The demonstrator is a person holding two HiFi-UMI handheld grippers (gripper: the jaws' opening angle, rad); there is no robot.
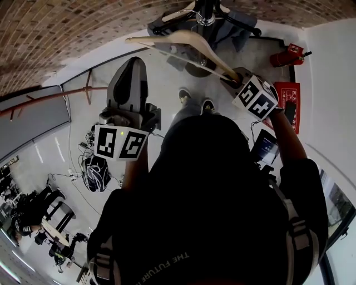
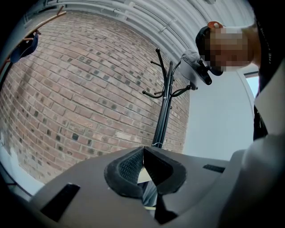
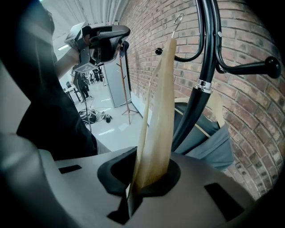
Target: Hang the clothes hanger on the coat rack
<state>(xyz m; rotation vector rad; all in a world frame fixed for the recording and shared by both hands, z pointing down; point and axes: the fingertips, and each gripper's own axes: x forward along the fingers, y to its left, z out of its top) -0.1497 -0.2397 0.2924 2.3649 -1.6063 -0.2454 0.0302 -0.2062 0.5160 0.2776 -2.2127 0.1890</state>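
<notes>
Far left of the head view: dim desks and black gear on a glossy pale grey floor point(image 1: 161, 83), plus a tangle of cables point(image 1: 94, 167). A curved red-brick wall point(image 1: 67, 33) runs along the top.

The left gripper point(image 1: 132, 61) is raised and points at the brick. In the left gripper view the left gripper point(image 2: 143, 153) has its jaws pressed together with nothing between them. It is well apart from the rack.

In the middle, the pale wooden clothes hanger point(image 1: 183, 40) is in the air and tilted, just beside the top of the black metal coat rack point(image 1: 206, 14). A grey-blue garment point(image 1: 161, 25) hangs on the rack. The person's two shoes point(image 1: 184, 96) show on the floor below.

The right gripper point(image 1: 233, 78) is clamped on one arm end of the hanger. In the right gripper view the right gripper point(image 3: 149, 178) has its jaws closed tight round the wood. The hanger point(image 3: 160, 111) rises steeply, and its thin metal hook point(image 3: 178, 20) is just beside a curved prong of the rack point(image 3: 200, 89). I cannot tell if they touch.

The garment point(image 3: 209, 142) drapes behind the pole, with brick point(image 3: 249, 111) close on the right.

Far right of the head view: a red fire extinguisher point(image 1: 286, 55) against the plain white wall point(image 1: 334, 83).
</notes>
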